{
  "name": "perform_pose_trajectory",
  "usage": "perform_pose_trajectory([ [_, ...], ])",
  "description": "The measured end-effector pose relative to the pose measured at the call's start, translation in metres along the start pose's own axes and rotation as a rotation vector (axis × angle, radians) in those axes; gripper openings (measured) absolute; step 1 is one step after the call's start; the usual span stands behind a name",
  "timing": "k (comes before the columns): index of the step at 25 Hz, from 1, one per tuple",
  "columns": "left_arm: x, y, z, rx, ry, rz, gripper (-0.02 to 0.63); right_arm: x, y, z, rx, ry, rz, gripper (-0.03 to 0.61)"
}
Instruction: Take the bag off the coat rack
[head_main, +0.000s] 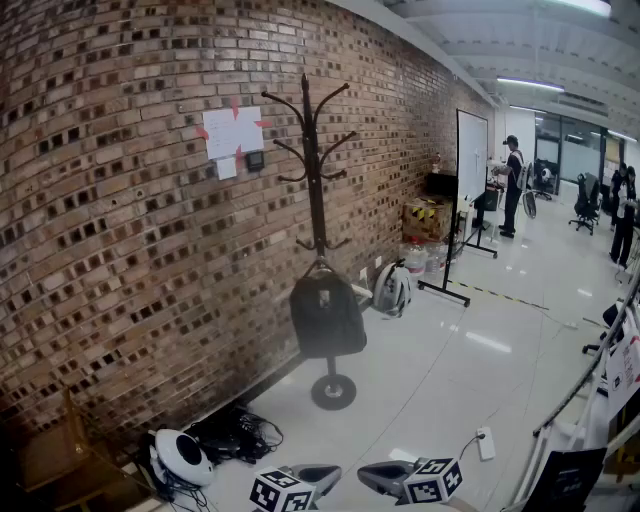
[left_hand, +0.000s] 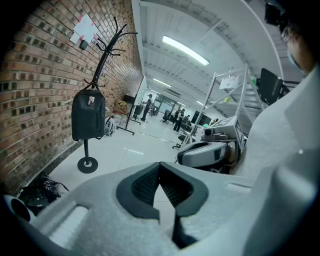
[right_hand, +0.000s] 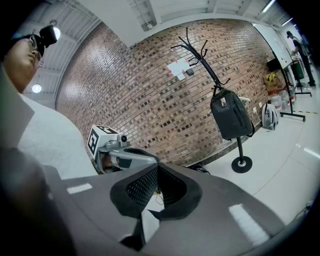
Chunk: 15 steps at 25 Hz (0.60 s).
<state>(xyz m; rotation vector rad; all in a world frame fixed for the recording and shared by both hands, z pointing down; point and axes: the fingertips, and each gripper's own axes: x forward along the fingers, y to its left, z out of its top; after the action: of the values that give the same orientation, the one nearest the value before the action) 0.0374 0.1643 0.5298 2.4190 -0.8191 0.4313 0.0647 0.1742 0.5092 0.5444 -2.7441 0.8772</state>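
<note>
head view: black fabric bag (head_main: 326, 315) hangs from a low hook of the dark metal coat rack (head_main: 316, 180) beside the brick wall (head_main: 120, 200) | left gripper view: left gripper (left_hand: 160, 187) jaws pressed together, nothing between them, bag well apart | right gripper view: right gripper (right_hand: 157, 187) jaws together, empty, bag well apart at right
</note>
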Motion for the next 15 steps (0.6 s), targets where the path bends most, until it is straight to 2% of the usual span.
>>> perform_pose_trajectory([
  [6, 0.012, 0.023, 0.015, 0.002, -0.029, 0.016, 0.002, 0.011, -0.018, 0.013, 0.014, 0.012, 0.018, -0.002],
  [9, 0.014, 0.037, 0.02, -0.026, -0.023, 0.011, 0.0, 0.021, -0.032, 0.017, 0.023, 0.021, 0.011, -0.002],
  [15, 0.031, 0.098, 0.041, -0.063, -0.041, 0.005, 0.002, 0.046, -0.086, 0.037, 0.052, 0.022, -0.028, -0.002],
])
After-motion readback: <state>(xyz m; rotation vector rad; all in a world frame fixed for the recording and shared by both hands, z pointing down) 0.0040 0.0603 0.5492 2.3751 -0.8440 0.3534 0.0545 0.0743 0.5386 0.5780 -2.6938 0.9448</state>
